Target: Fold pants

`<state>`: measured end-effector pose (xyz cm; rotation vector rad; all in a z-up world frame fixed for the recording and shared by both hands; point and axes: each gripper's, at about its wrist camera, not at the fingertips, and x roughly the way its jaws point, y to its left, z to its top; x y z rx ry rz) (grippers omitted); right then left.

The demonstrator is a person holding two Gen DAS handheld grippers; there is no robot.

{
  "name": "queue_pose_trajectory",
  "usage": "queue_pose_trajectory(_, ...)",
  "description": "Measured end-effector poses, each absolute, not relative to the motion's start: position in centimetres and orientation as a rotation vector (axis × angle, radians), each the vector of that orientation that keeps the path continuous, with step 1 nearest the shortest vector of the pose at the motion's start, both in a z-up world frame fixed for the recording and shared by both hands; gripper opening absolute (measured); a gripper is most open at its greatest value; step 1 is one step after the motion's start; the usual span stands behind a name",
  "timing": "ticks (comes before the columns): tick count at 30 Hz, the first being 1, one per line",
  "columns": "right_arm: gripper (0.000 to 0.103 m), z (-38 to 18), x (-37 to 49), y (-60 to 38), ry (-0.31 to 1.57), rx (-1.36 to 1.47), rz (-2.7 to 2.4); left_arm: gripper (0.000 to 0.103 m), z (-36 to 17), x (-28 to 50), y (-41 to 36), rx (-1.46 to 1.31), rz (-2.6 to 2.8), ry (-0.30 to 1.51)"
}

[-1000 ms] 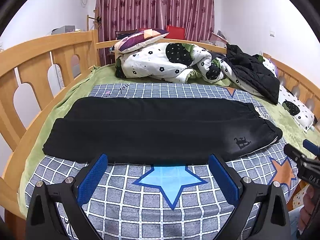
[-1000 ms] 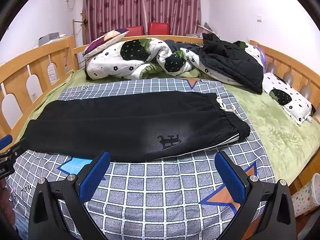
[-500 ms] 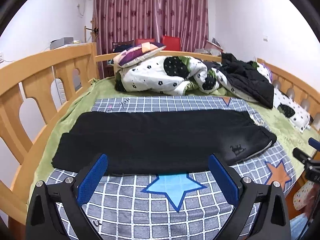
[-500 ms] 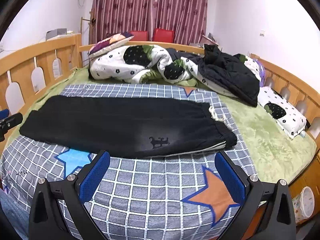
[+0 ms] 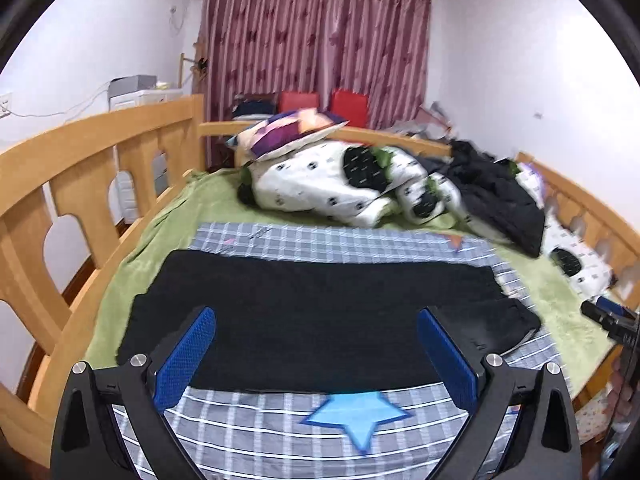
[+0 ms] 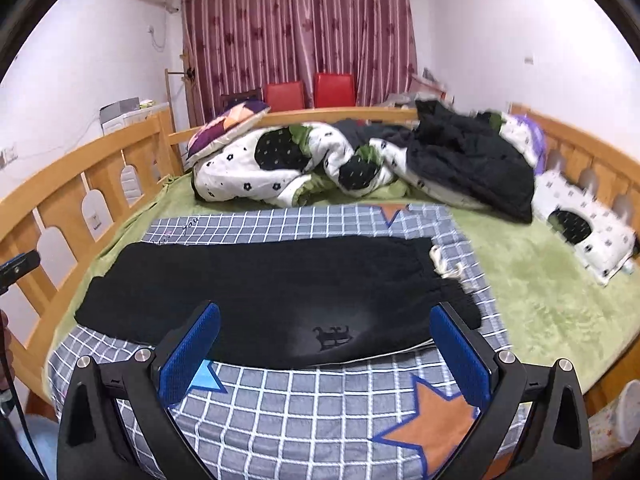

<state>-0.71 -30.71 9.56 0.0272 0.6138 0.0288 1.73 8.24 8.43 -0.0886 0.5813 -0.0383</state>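
Left gripper (image 5: 316,354): fingers spread wide, blue pads facing each other, nothing between them; it hangs above the near edge of the bed, clear of the cloth
Right gripper (image 6: 325,354): fingers likewise spread wide and empty, held above the near edge of the bed, not touching anything
Pants (image 6: 276,300): black, lying flat and lengthwise across the checked blanket, just beyond the fingertips of both grippers; one leg is laid over the other, with the far leg showing as a strip past the near one
Waistband (image 6: 452,288): gathered end beyond the right gripper's right finger; a pale drawstring (image 6: 442,264) lies on the blanket just beside it
Leg cuffs (image 5: 140,320): beyond the left gripper's left finger, close to where the blanket meets the green sheet
Printed motif (image 6: 332,336): small dark figure on the near leg, between the right gripper's fingers and just past their tips
Checked blanket (image 6: 304,404): grey with white lines, under the pants; a blue star (image 5: 356,416) sits between the left gripper's fingers, an orange star (image 6: 436,416) near the right gripper's right finger
Bundled quilt (image 6: 280,168): white with black patches, well beyond the pants, with a dark jacket (image 6: 472,160) to its right
Bed rail (image 5: 100,160): wooden, off past the left finger
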Motion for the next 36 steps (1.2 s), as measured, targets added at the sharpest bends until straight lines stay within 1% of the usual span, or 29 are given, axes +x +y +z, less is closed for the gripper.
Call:
queue_pose_trajectory(1, 0.095, 8.7, 0.5, -31.0, 0.633, 0.043, 0.037, 0.102, 7.6, 2.3, 8.9, -0.089, -0.027, 0.588)
queue_pose_trajectory(5, 0.081, 4.3, 4.3, -32.2, 0.718, 0.079, 0.044, 0.102, 2.4, 5.0, 12.3, -0.122, 0.043, 0.673)
queue_pose_trajectory(7, 0.071, 1.0, 5.9, -33.1, 0.758, 0.089, 0.043, 0.101, -0.6, 6.0, 14.6, -0.194, 0.058, 0.713)
queue_pose_trajectory(9, 0.066, -2.2, 6.9, -34.1, 0.786, 0.096, 0.022, 0.101, -3.9, 6.7, 17.0, -0.272, 0.074, 0.758)
queue_pose_trajectory(10, 0.062, -3.7, 7.4, -34.7, 0.804, 0.107, 0.014, 0.099, -5.3, 7.0, 18.0, -0.306, 0.084, 0.778)
queue_pose_trajectory(11, 0.06, -4.9, 7.7, -35.1, 0.818, 0.119, 0.007, 0.094, -6.6, 7.0, 18.7, -0.332, 0.092, 0.794)
queue_pose_trajectory(13, 0.06, -7.9, 8.5, -36.7, 0.848, 0.17, -0.019, 0.09, -9.9, 7.6, 21.1, -0.407, 0.12, 0.834)
queue_pose_trajectory(16, 0.06, -10.8, 9.5, -38.9, 0.862, 0.264, -0.044, 0.085, -13.6, 8.2, 23.4, -0.504, 0.142, 0.876)
queue_pose_trajectory(18, 0.06, -11.9, 10.2, -39.9, 0.866, 0.327, -0.053, 0.085, -15.7, 9.0, 24.3, -0.564, 0.138, 0.909)
queue_pose_trajectory(21, 0.064, -13.2, 11.3, -40.9, 0.857, 0.406, -0.062, 0.084, -18.0, 9.9, 24.5, -0.606, 0.143, 0.928)
queue_pose_trajectory(25, 0.064, -14.7, 13.2, -41.3, 0.869, 0.441, -0.078, 0.084, -18.3, 11.0, 23.8, -0.568, 0.177, 0.907)
queue_pose_trajectory(26, 0.063, -15.2, 13.8, -41.3, 0.876, 0.451, -0.081, 0.081, -18.3, 11.3, 23.6, -0.567, 0.19, 0.906)
queue_pose_trajectory(27, 0.061, -15.5, 14.1, -41.3, 0.88, 0.454, -0.088, 0.075, -18.2, 11.7, 23.5, -0.558, 0.206, 0.909)
queue_pose_trajectory(28, 0.05, -16.0, 14.4, -41.3, 0.884, 0.454, -0.102, 0.055, -18.1, 12.1, 23.5, -0.538, 0.232, 0.922)
queue_pose_trajectory(29, 0.043, -16.2, 14.6, -41.2, 0.888, 0.452, -0.111, 0.031, -18.0, 12.5, 23.5, -0.505, 0.261, 0.936)
queue_pose_trajectory(30, 0.039, -16.3, 14.7, -41.0, 0.894, 0.436, -0.126, 0.02, -17.7, 12.7, 23.5, -0.483, 0.264, 0.947)
queue_pose_trajectory(31, 0.036, -16.2, 14.6, -40.7, 0.887, 0.413, -0.134, 0.013, -17.4, 12.8, 23.5, -0.477, 0.247, 0.953)
queue_pose_trajectory(36, 0.033, -13.4, 14.3, -40.1, 0.852, 0.348, -0.096, 0.012, -13.4, 12.4, 23.7, -0.433, 0.203, 0.883)
